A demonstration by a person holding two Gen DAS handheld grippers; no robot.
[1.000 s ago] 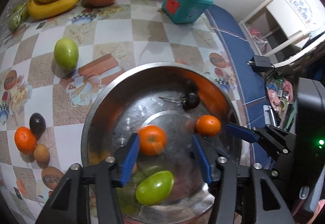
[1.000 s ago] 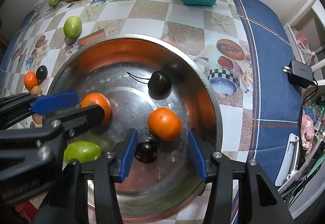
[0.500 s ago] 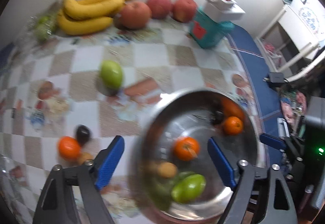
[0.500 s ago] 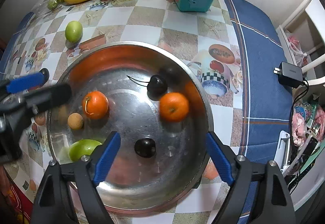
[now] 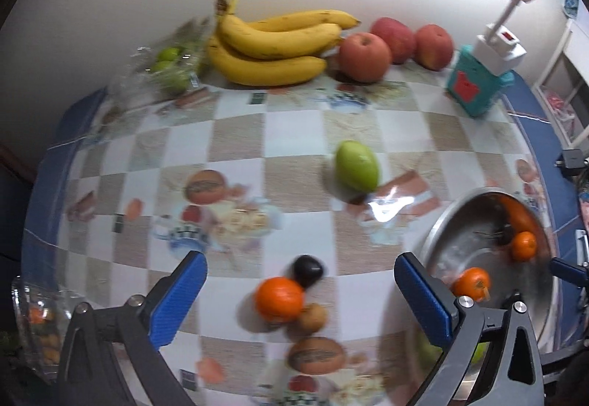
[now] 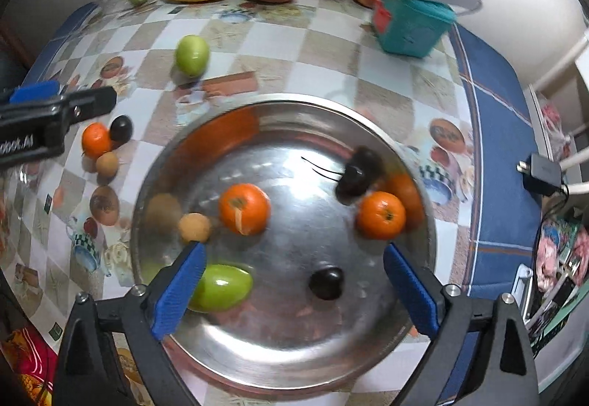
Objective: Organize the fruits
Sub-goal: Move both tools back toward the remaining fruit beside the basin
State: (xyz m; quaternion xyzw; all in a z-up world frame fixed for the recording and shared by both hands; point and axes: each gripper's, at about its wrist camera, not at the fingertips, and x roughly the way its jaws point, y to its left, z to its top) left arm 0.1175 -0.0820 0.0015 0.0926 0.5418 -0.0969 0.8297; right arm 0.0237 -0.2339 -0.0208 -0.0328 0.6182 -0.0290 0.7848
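In the left wrist view, the left tongs [image 5: 300, 284] are opening wide with nothing gripped. They hang over the loose group on the counter [image 5: 239, 133]: an orange [image 5: 279, 298], a dark plum [image 5: 308, 269] and a small brown fruit [image 5: 312, 318], probably the next to collect.

In the right wrist view, the right tongs [image 6: 292, 286] are also opening and empty above the steel bowl [image 6: 368, 128]. It already holds two oranges, a green fruit [image 6: 222, 286] and dark plums.

Inside steel bowl [image 6: 368, 122]: two oranges [image 6: 244, 208], green fruit [image 6: 222, 286], brown fruit [image 6: 195, 227], two dark plums [image 6: 326, 282]. Left of bowl on table: orange [image 5: 279, 298], plum [image 5: 308, 269], brown fruit [image 5: 312, 318] touching; green fruit [image 5: 357, 165] farther back.
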